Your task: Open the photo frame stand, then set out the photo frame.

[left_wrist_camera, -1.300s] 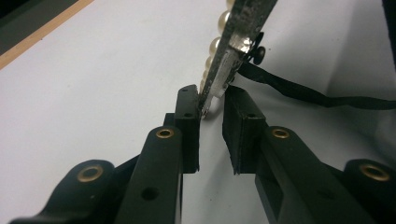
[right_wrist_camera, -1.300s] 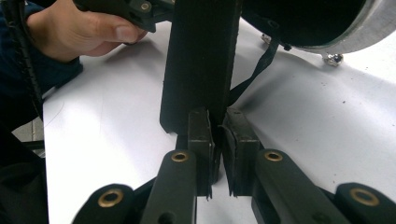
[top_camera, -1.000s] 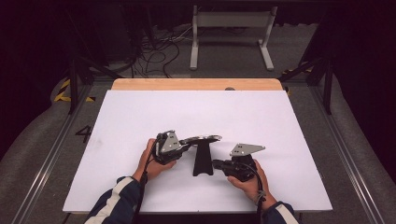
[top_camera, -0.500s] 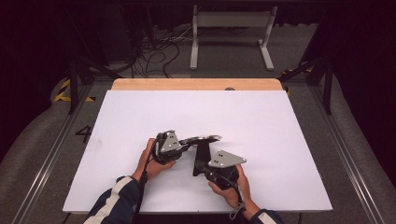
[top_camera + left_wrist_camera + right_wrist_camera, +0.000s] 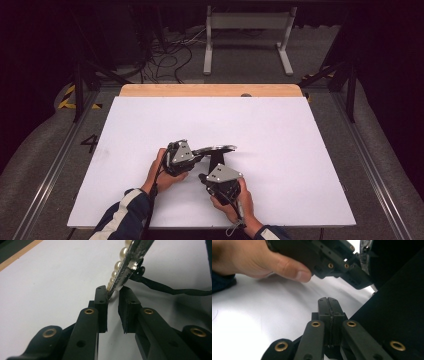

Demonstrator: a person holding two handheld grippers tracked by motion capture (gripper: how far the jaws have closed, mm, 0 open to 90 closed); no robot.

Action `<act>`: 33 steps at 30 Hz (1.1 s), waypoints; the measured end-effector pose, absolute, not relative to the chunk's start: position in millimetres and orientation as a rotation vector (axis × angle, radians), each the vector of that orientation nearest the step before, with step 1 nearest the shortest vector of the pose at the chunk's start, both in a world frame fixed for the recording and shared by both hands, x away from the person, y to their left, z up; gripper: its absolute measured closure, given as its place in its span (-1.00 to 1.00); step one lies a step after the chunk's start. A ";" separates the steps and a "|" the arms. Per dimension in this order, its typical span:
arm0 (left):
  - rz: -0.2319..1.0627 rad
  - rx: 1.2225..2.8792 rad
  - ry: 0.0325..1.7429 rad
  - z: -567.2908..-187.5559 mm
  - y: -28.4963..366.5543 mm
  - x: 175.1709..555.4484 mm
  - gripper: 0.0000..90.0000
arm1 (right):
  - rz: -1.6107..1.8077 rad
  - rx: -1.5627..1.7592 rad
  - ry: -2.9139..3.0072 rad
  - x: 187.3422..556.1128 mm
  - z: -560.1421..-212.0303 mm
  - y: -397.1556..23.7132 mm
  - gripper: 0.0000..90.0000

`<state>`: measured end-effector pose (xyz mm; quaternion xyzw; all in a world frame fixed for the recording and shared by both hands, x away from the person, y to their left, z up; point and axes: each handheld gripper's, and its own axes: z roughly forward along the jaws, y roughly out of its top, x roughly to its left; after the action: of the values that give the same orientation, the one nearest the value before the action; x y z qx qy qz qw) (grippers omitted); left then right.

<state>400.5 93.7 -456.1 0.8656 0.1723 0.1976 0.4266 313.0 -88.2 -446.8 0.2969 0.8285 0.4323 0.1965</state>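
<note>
The left gripper [image 5: 199, 154] fingers pinch a pearl-edged hairband [image 5: 130, 262] near the surface's [image 5: 280, 130] front edge, the right gripper [image 5: 329, 301] fingers closed empty.

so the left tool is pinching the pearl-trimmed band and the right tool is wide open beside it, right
Not quite: the right tool is fully shut with nothing between its jaws, as the right gripper view shows. The left tool does pinch the pearl-trimmed band.
</note>
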 end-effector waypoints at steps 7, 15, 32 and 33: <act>0.492 2.160 0.440 -456.4 93.8 400.0 0.73 | 1.178 0.832 2.316 310.3 -450.7 -85.7 1.00; 0.491 2.158 0.442 -456.5 93.8 399.9 0.73 | 1.172 0.845 2.324 312.4 -453.7 -85.9 1.00; 0.503 2.151 0.466 -458.9 91.3 401.6 0.54 | 1.117 0.843 2.288 311.8 -457.6 -77.7 1.00; 0.500 2.145 0.475 -459.3 91.0 401.6 0.53 | 1.118 0.849 2.289 312.1 -458.4 -78.3 1.00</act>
<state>401.6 91.0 -459.3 0.8597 0.1902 0.2003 0.4297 312.1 -78.3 -458.4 0.3079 0.8303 0.4056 0.2265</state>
